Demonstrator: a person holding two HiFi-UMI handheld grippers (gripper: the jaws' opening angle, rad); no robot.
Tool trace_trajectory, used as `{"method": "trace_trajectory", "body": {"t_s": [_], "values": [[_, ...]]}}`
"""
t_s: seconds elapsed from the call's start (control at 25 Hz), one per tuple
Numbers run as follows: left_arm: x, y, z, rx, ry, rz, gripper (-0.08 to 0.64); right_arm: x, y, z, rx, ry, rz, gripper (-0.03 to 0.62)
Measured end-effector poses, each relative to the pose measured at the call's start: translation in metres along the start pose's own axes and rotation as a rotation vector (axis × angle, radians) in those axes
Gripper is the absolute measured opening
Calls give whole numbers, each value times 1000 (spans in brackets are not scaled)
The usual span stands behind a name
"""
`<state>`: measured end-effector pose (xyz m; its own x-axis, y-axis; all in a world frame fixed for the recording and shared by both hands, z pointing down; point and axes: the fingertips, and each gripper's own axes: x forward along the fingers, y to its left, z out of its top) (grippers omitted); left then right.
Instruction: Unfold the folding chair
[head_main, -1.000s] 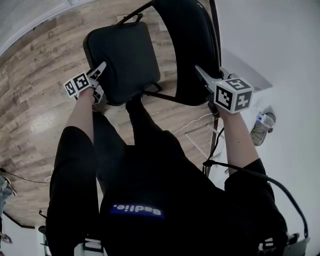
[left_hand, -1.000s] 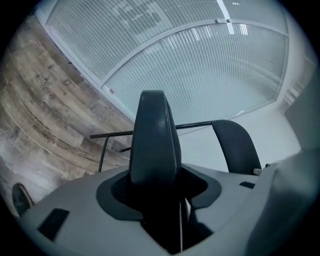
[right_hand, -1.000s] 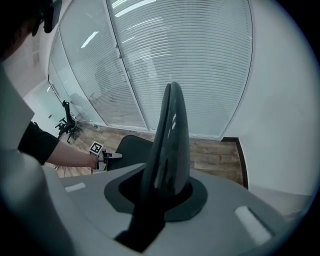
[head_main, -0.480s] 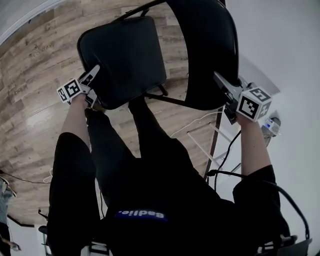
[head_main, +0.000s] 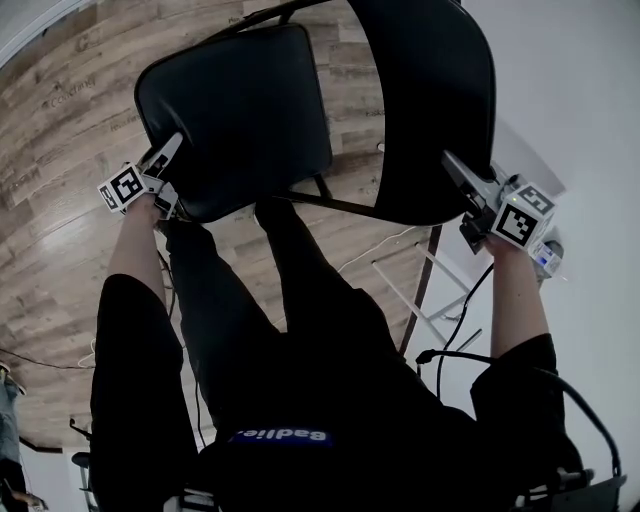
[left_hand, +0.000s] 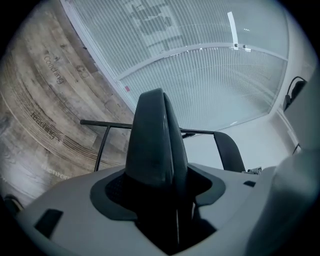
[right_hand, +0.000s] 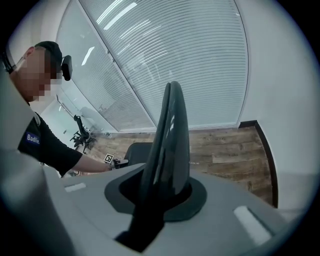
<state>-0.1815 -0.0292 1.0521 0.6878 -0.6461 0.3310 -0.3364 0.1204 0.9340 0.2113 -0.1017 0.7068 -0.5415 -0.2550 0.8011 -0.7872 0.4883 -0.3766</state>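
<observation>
The folding chair (head_main: 380, 120) is being stood on the wooden floor (head_main: 60, 210) just ahead of the person's legs (head_main: 300, 300), with its seat (head_main: 235, 110) being swung out from the backrest (head_main: 440, 90). Compared with a second ago, the seat is being shown lower and flatter, and more of its top is being seen. The left gripper (head_main: 168, 160) is being kept at the seat's near-left edge, further down and to the left in the head view than before. Its jaws are being opened; in the left gripper view only a narrow slit is being shown, with nothing between them. The right gripper (head_main: 455, 168) is being laid against the backrest's right edge, shifted right and down since then. Its jaws are being held together, with nothing being caught between them.
</observation>
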Motion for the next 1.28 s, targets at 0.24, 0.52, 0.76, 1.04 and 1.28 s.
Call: {"method": "trace_trajectory", "body": {"t_s": [0.24, 0.52, 0.76, 1.04, 1.28], "values": [[6, 8, 4, 14, -17, 21, 291, 1, 3, 2, 0, -13, 15, 66], [2, 11, 4, 25, -49, 106, 319, 1, 2, 0, 1, -15, 9, 67], [-16, 9, 4, 74, -48, 251, 343, 1, 3, 1, -3, -9, -7, 72], [-52, -29, 11, 243, 68, 390, 348, 0, -1, -1, -4, -16, -13, 77], [-79, -140, 14, 335, 14, 305, 348, -2, -1, 0, 0, -15, -26, 81]]}}
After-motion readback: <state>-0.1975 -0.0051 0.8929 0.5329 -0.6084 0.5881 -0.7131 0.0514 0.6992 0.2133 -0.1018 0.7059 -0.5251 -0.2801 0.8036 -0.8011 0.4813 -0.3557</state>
